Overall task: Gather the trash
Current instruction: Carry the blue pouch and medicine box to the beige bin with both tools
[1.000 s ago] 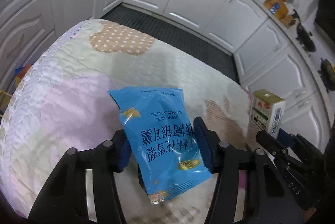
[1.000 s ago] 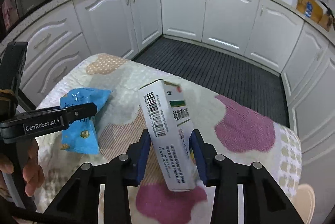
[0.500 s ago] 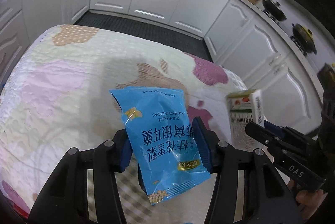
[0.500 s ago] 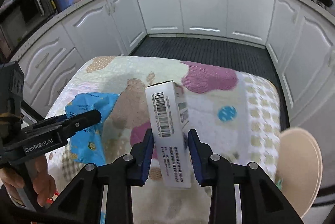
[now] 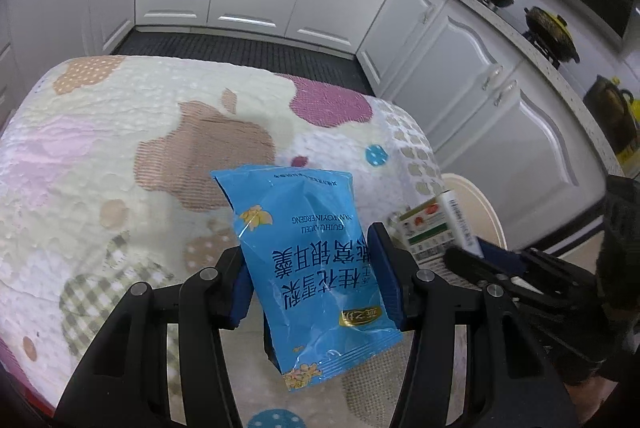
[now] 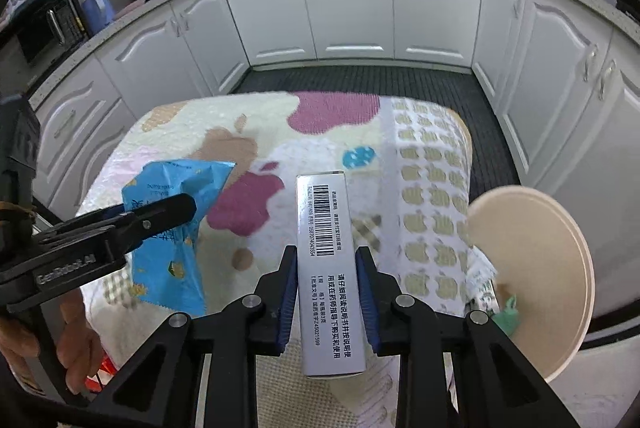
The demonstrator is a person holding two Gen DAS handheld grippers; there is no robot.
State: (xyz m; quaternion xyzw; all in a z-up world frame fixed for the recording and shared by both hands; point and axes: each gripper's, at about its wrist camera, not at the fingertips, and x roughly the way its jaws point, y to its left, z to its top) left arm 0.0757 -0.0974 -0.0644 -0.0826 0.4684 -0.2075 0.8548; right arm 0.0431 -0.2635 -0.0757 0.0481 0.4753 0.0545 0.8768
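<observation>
At the left, the left gripper (image 5: 314, 278) is clasping a crinkly blue plastic snack packet (image 5: 310, 260) between its blue pads, holding it lifted above the quilted tablecloth (image 5: 120, 163) patterned in pink, brown and purple patches. In the right wrist view this same packet (image 6: 172, 228) is hanging at the near left, with a person's hand (image 6: 68, 332) showing below the gripper's black body.

Moving right, the right gripper (image 6: 326, 290) is gripping a narrow white cardboard box (image 6: 326, 268) printed with a barcode, its jaws closing further on the box's two long sides. The box is standing nearly upright between the pads, raised over the near right part of the cloth.

Farther right, just off the table's right edge, a round beige bin (image 6: 532, 248) is sitting with its mouth tilted toward the camera; a green scrap (image 6: 506, 316) and some white packaging are lying inside it.

Beyond the table, white kitchen cabinets (image 6: 348, 11) are curving round the far side.
</observation>
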